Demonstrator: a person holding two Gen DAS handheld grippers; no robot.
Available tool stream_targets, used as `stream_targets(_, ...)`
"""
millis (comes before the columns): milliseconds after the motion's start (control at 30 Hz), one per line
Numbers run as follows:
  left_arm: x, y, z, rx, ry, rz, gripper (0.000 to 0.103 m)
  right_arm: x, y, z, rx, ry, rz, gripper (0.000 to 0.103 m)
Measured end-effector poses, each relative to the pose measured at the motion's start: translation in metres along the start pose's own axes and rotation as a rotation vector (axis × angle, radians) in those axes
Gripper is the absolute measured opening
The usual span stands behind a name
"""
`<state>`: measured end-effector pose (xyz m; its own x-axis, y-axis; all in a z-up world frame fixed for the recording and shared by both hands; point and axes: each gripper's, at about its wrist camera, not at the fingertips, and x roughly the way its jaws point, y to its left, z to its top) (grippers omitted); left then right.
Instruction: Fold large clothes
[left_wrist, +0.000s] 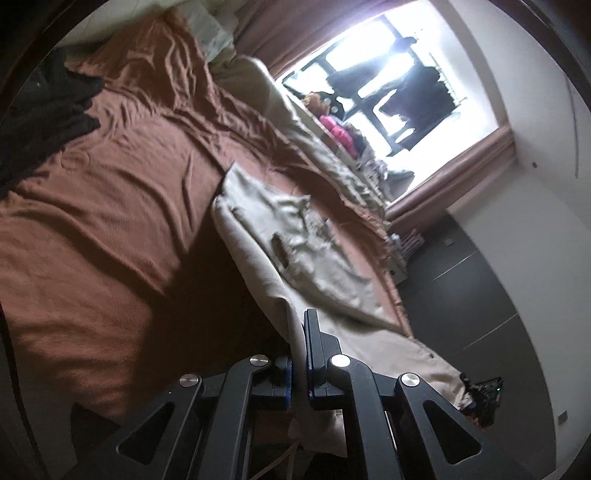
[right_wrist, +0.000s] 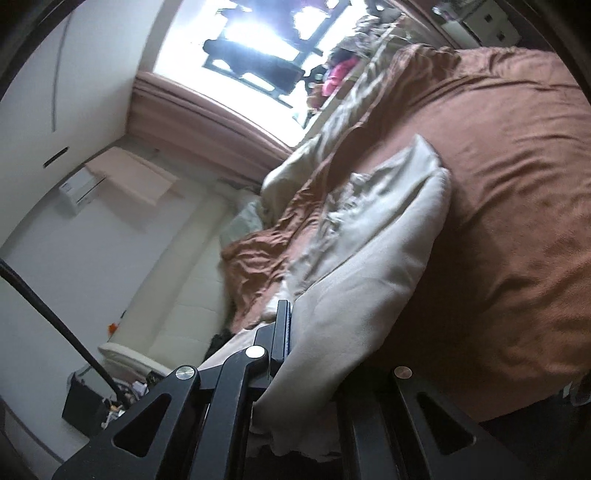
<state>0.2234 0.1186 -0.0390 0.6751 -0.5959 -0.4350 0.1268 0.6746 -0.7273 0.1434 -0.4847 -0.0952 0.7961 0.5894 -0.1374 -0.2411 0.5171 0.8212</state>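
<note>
A rumpled rust-brown bedspread (left_wrist: 110, 192) fills the frame's left under a bright window (left_wrist: 388, 92) at upper right. The large beige garment (left_wrist: 295, 236) drapes centre-frame; the left gripper (left_wrist: 298, 354) and right gripper (right_wrist: 295, 332) each pinch its edge.

Garment (left_wrist: 295, 236) on bed (left_wrist: 110, 206), window (left_wrist: 388, 74) beyond.

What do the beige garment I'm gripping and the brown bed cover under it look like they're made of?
Beige garment: looks like a soft matte woven cloth, maybe cotton or a blend; it drapes in broad limp folds and crumples finely, with no sheen. Brown bed cover: seems a smoother, thin fabric, perhaps brushed polyester; long shallow wrinkles catch a faint sheen from the window. Neither weave is sharp enough to confirm.
</note>
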Motion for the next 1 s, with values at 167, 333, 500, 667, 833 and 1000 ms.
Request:
stream_targets(167, -0.035, -0.021, 0.007, 0.036, -0.046, -0.043, 0.005, -0.018, 0.019, -0.002, -0.078, -0.010, 0.040, 0.001)
stream_targets(333, -0.081, -0.050, 0.015, 0.078, -0.131, -0.103, 0.005, -0.027, 0.038, 0.001, -0.142, -0.050, 0.093, 0.001)
stream_targets(500, -0.117, -0.079, 0.023, 0.118, -0.210, -0.158, 0.005, -0.047, 0.046, -0.006, -0.199, -0.108, 0.141, 0.001)
stream_targets(667, -0.121, -0.087, 0.032, 0.137, -0.236, -0.149, 0.005, -0.040, 0.035, -0.008, -0.228, -0.126, 0.132, 0.001)
stream_targets(833, -0.099, -0.086, 0.049, 0.137, -0.237, -0.109, 0.005, -0.019, 0.024, -0.002, -0.213, -0.133, 0.095, 0.001)
stream_targets(1000, -0.068, -0.084, 0.071, 0.135, -0.217, -0.084, 0.005, 0.001, 0.023, 0.011, -0.199, -0.136, 0.056, 0.001)
